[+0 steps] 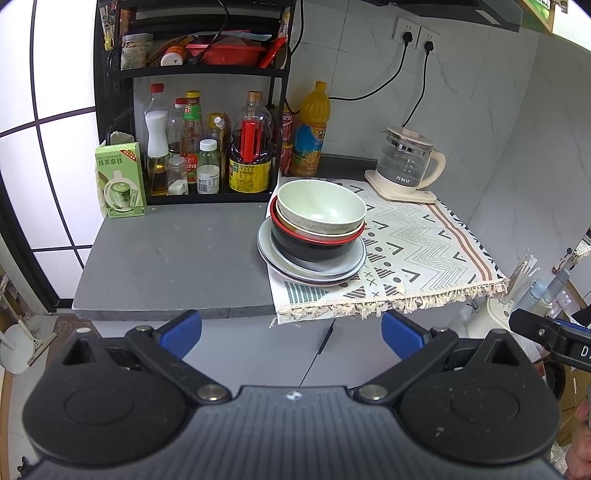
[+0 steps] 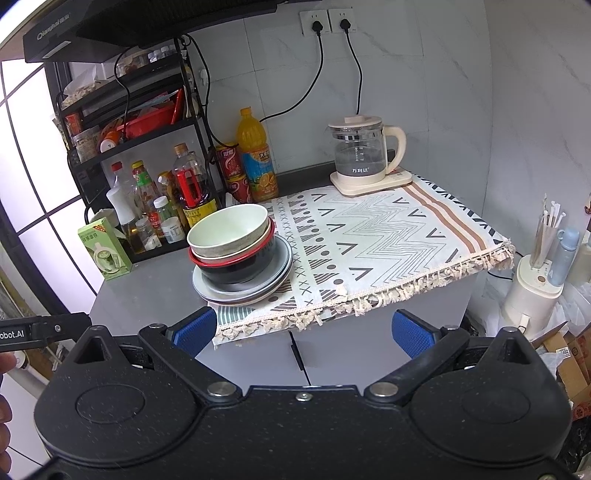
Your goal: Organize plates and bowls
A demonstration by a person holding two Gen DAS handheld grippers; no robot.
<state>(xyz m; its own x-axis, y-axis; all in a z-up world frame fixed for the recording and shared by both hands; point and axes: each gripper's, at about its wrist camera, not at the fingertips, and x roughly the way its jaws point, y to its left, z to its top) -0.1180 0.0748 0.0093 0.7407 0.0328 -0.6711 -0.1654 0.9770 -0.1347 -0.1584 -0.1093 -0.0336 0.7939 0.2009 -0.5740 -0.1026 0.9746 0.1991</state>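
Item: pale green ceramic bowl (image 1: 320,206), nested atop red-rimmed black bowl (image 1: 314,246) on stacked grey plates (image 1: 314,267), at patterned cloth (image 1: 424,240) edge, grey tabletop (image 1: 173,254). My left gripper (image 1: 291,334) and right gripper (image 2: 304,330): jaws spread, empty. Risk: tilted stack sliding if nudged.

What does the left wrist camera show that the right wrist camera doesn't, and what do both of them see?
Only the left wrist view shows the right gripper reaching in at the right edge. Only the right wrist view shows the range hood overhead and cardboard boxes on the floor. Both share the pale green bowl nested on top of the bowls and plates, the patterned cloth, the glass kettle and the orange juice bottle.
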